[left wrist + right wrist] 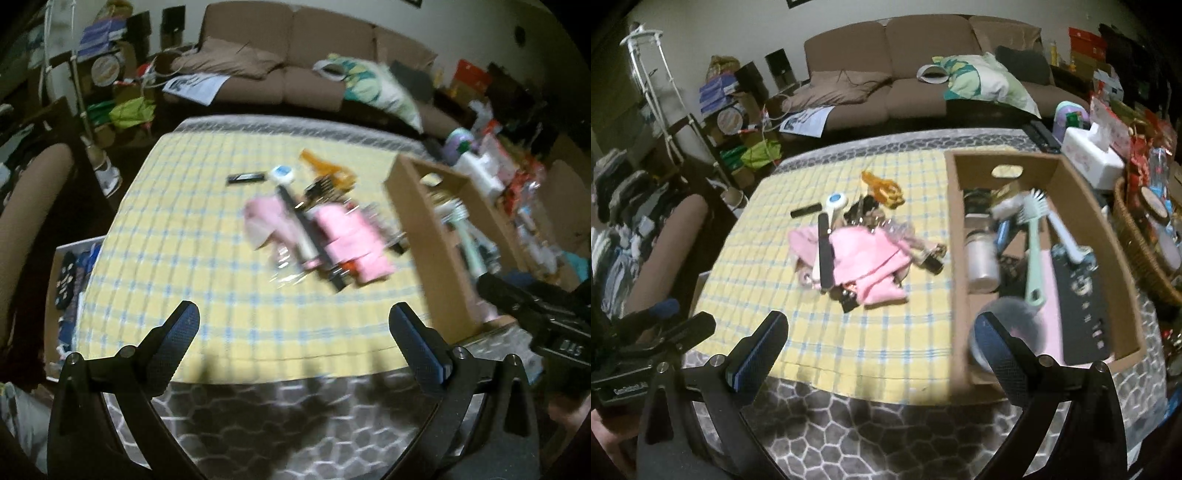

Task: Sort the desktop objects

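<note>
Both tools empty, jaws spread wide: left tool [293, 325], right tool [881, 334], hovering at the counter's near edge. Remaining clutter pile [849, 243] sits mid-cloth, left of the cardboard box [960, 273]. Risk: items tangled in the pink cloth [866, 264], so a grab could drag neighbours; box wall blocks the direct path.

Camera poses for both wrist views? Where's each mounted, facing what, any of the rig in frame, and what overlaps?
Left wrist: on the left gripper, above the near table edge, facing the sofa; both open fingers show, with the right gripper's body at far right.
Right wrist: on the right gripper, further right, same heading; open fingers show, with the left gripper's body at lower left.
Shared: yellow checked cloth, pink cloth, cardboard box, sofa.
</note>
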Demonstrator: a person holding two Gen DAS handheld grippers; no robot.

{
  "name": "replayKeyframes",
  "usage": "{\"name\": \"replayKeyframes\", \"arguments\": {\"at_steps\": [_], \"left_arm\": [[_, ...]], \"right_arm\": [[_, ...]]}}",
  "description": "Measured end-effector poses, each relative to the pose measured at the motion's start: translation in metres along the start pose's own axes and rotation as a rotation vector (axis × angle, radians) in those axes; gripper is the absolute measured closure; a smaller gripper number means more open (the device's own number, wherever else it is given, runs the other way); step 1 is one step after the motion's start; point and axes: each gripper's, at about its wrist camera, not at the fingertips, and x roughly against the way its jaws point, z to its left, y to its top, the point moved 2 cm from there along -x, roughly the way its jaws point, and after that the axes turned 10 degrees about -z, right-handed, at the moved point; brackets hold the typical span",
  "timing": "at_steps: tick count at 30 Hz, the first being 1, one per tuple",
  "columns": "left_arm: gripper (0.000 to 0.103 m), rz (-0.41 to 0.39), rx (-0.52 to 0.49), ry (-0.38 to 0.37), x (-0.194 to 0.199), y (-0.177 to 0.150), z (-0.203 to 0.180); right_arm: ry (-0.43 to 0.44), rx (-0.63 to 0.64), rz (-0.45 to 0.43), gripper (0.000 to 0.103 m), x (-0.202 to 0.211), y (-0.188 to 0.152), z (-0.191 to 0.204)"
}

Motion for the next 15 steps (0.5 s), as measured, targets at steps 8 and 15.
{"name": "replayKeyframes", "arguments": {"at_steps": [8,15], "left_arm": [[0.000,-0.008,-0.013,0.108,-0.044,-0.039,0.034],[0.000,-0.012,0.033,0.147,-0.082,-0.054,0.057]], "right_arm": [[-0.045,0.016,-0.050,0.000,-0.046,-0.047,0.021],[-0.130,0.171,-0.065,0.000,-0.092,-0.073,0.044]]}}
